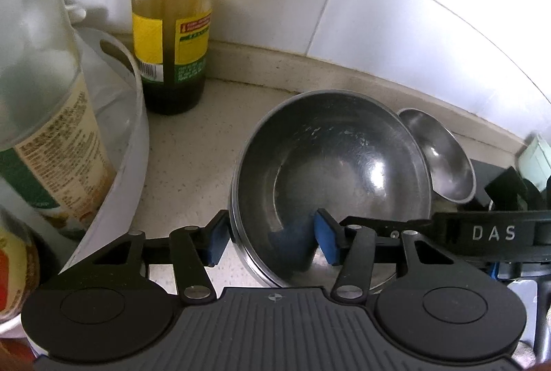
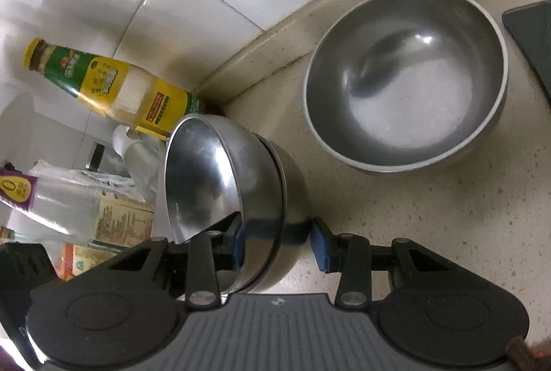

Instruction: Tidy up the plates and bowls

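A stack of steel bowls point(image 1: 330, 171) sits on the speckled counter; it also shows in the right wrist view point(image 2: 255, 198). My left gripper point(image 1: 272, 238) is open, its jaws straddling the stack's near-left rim, one pad inside and one outside. My right gripper point(image 2: 280, 243) is open, straddling the stack's wall from the other side. A single steel bowl point(image 2: 406, 78) stands apart by the wall; in the left wrist view it shows behind the stack point(image 1: 444, 157).
A sauce bottle point(image 1: 172, 26) stands at the tiled wall. A white basin point(image 1: 113, 136) with a plastic bottle point(image 1: 44, 116) is left of the stack. A dark flat object point(image 2: 530, 33) lies at the right edge.
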The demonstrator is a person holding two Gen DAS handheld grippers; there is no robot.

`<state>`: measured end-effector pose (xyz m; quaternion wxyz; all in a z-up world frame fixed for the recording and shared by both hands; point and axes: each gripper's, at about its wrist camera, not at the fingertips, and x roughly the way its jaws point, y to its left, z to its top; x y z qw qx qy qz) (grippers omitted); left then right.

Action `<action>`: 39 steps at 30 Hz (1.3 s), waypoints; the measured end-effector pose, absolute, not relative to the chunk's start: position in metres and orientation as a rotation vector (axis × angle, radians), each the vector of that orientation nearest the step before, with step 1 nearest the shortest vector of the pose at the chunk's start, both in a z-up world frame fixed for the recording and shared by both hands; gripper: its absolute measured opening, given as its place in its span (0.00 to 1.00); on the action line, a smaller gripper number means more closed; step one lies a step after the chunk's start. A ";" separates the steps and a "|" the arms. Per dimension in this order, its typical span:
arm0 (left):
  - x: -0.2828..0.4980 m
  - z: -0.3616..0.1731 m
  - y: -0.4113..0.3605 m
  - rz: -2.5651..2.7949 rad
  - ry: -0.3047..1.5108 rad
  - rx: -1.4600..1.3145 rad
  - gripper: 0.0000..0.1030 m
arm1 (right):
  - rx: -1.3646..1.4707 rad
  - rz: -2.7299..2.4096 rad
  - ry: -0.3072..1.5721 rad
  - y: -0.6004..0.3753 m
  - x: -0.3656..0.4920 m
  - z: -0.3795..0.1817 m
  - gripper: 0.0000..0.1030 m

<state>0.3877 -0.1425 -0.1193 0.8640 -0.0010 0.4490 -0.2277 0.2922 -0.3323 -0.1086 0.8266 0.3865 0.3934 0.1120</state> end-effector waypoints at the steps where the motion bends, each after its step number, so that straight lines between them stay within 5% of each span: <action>1: 0.383 -0.116 -0.142 -0.483 0.935 0.005 0.58 | 0.801 0.241 0.834 -0.331 0.289 -0.106 0.34; 15: 0.293 -0.087 -0.183 -0.719 0.943 0.096 0.61 | 0.718 0.179 0.908 -0.372 0.192 -0.057 0.33; 27: 0.277 -0.126 -0.221 -0.751 1.019 0.196 0.68 | 0.811 0.064 1.011 -0.394 0.155 -0.101 0.34; 39: 0.279 -0.092 -0.206 -0.674 0.920 0.214 0.77 | 0.775 0.079 0.942 -0.404 0.148 -0.086 0.40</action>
